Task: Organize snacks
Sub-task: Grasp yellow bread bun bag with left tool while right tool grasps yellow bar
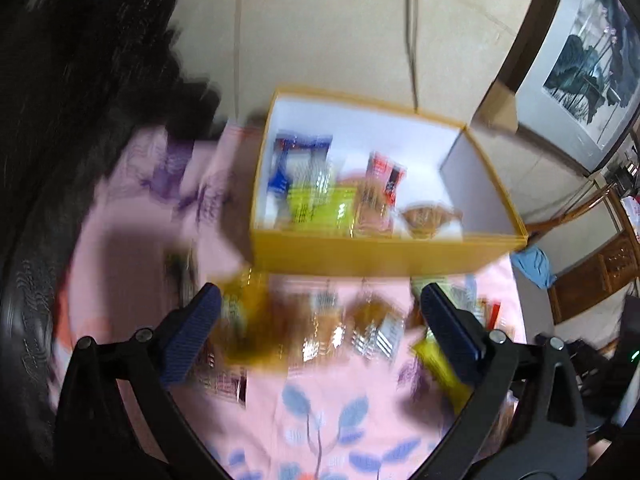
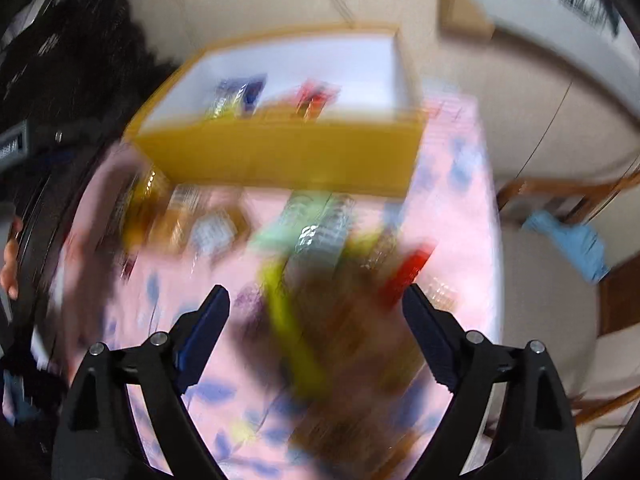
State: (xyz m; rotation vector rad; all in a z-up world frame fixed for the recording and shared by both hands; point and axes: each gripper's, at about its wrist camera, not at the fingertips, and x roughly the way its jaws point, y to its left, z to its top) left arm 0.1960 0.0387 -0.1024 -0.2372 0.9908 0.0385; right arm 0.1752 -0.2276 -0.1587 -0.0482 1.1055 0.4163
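Short of the yellow box (image 1: 360, 250), left hand-held gripper (image 1: 320, 320) and right hand-held gripper (image 2: 316, 312) both gape empty over loose snacks (image 1: 320, 324) on the table (image 1: 132, 248); several packets (image 1: 316, 192) already boxed; roughly half remains, by my judgement.

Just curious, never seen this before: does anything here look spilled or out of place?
Loose snack packets lie jumbled on the pink cloth before the yellow box, which already holds some. Motion blur hides any damage.
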